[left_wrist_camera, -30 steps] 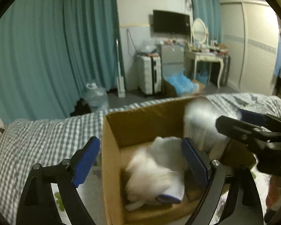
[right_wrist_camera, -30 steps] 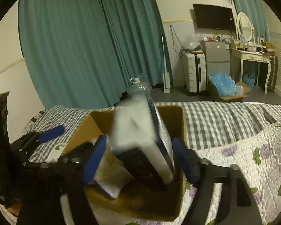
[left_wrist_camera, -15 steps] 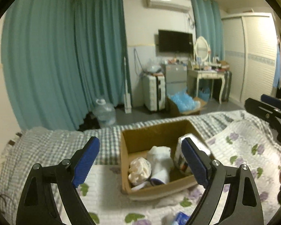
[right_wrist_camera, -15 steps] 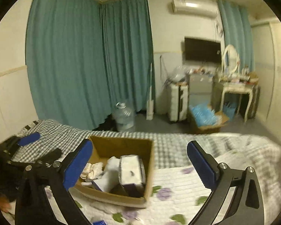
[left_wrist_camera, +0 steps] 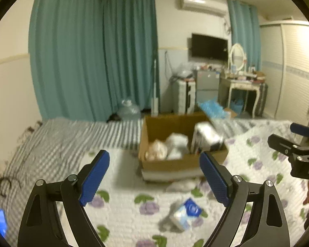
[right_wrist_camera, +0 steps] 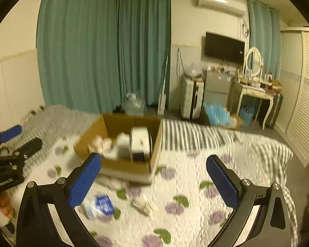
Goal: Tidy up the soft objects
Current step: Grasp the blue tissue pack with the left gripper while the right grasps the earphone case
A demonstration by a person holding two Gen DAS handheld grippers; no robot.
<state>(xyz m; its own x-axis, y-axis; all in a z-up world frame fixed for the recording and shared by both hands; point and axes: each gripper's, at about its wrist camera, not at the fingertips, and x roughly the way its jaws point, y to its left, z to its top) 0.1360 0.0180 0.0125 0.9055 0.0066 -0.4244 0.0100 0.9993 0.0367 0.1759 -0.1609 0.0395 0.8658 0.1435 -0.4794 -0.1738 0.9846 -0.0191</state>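
Observation:
An open cardboard box [left_wrist_camera: 181,162] [right_wrist_camera: 154,144] sits on the flowered quilt. It holds a cream plush [left_wrist_camera: 156,153], white cloth [left_wrist_camera: 176,144] and a white-and-black tissue pack [left_wrist_camera: 206,138] [right_wrist_camera: 140,144]. A blue-and-white pack [left_wrist_camera: 186,212] [right_wrist_camera: 100,205] and a small white soft item [right_wrist_camera: 143,204] lie on the quilt in front of the box. My left gripper [left_wrist_camera: 154,181] is open and empty, held back above the quilt. My right gripper [right_wrist_camera: 154,183] is open and empty, also held back from the box.
The bed has a flowered quilt [right_wrist_camera: 195,185] over a grey checked sheet [left_wrist_camera: 61,140]. Teal curtains [left_wrist_camera: 92,51], a water jug [right_wrist_camera: 134,104], a suitcase [right_wrist_camera: 192,97] and a dressing table [right_wrist_camera: 255,90] stand beyond the bed. A black cable [left_wrist_camera: 4,185] lies at the left.
Both grippers have pulled back and up from the box. The tissue pack that my right gripper held now stands in the box, and that gripper is open.

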